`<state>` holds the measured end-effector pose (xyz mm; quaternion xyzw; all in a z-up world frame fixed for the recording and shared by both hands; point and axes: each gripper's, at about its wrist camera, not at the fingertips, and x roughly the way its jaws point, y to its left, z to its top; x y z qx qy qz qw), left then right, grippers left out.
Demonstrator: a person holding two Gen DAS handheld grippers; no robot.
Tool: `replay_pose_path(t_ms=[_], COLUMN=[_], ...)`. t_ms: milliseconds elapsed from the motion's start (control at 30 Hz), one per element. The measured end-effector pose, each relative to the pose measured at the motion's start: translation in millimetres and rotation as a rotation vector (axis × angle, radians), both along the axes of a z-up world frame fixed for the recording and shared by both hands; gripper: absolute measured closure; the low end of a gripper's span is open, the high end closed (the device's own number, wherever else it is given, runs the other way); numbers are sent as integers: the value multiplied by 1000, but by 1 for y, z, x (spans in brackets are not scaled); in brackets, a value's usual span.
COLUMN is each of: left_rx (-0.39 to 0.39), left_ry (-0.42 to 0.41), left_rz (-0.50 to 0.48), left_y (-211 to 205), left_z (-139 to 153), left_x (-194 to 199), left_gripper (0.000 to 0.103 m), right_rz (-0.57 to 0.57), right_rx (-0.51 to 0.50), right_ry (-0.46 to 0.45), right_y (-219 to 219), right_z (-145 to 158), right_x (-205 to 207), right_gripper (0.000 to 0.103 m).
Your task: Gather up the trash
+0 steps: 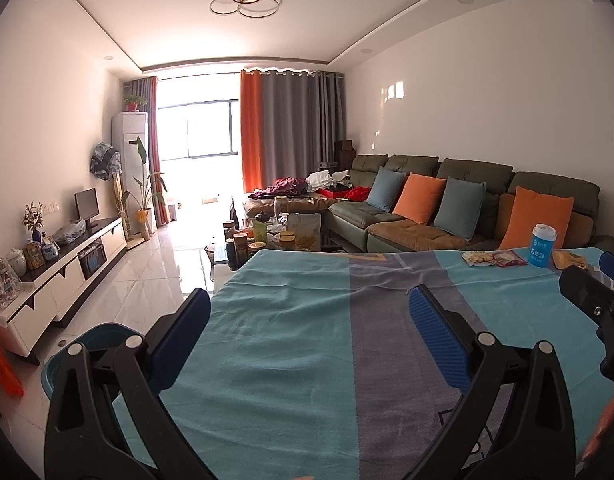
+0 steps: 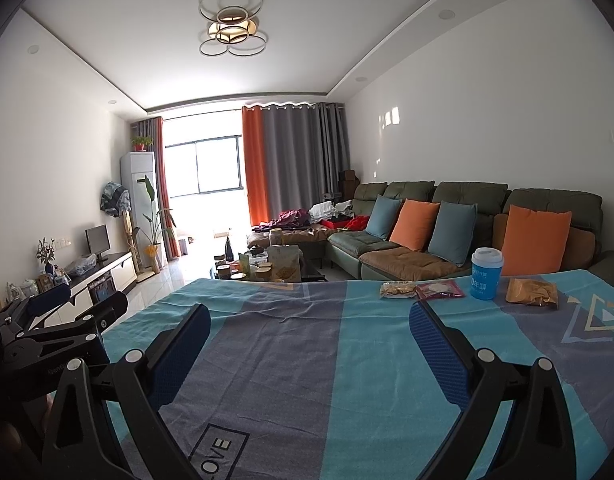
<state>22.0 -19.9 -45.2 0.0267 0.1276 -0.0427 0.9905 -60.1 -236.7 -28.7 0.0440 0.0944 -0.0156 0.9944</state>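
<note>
On the far right of the cloth-covered table (image 2: 307,360) lies the trash: a clear snack packet (image 2: 397,289), a pink-edged wrapper (image 2: 441,290), a blue cup with a white lid (image 2: 486,273) and an orange-brown bag (image 2: 531,292). The same items show in the left wrist view: packet (image 1: 478,258), wrapper (image 1: 509,259), cup (image 1: 543,245), bag (image 1: 571,259). My left gripper (image 1: 309,312) hovers open over the near cloth, empty. My right gripper (image 2: 310,324) is also open and empty, short of the trash. A blue-green bin (image 1: 91,344) sits on the floor left of the table.
A green sofa (image 2: 467,232) with orange and blue cushions runs behind the table. A glass coffee table (image 2: 263,268) crowded with jars and packets stands beyond the far edge. A white TV cabinet (image 1: 67,276) lines the left wall. An orange bag (image 1: 3,364) lies at the floor's left.
</note>
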Motion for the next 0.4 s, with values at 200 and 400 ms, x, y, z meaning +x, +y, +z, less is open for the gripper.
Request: replay_pose_path(t_ms=[200, 400], left_rx=[-19, -14], left_ry=[48, 169], left_rz=[-20, -38], left_y=[2, 2], left_z=[-2, -13], left_x=[5, 31], left_gripper=[5, 5], right_rz=[-5, -19], right_rx=[4, 16], right_ry=[7, 45], right_y=[-1, -12], right_z=[-3, -5], right_x=[2, 8], right_gripper=[7, 7])
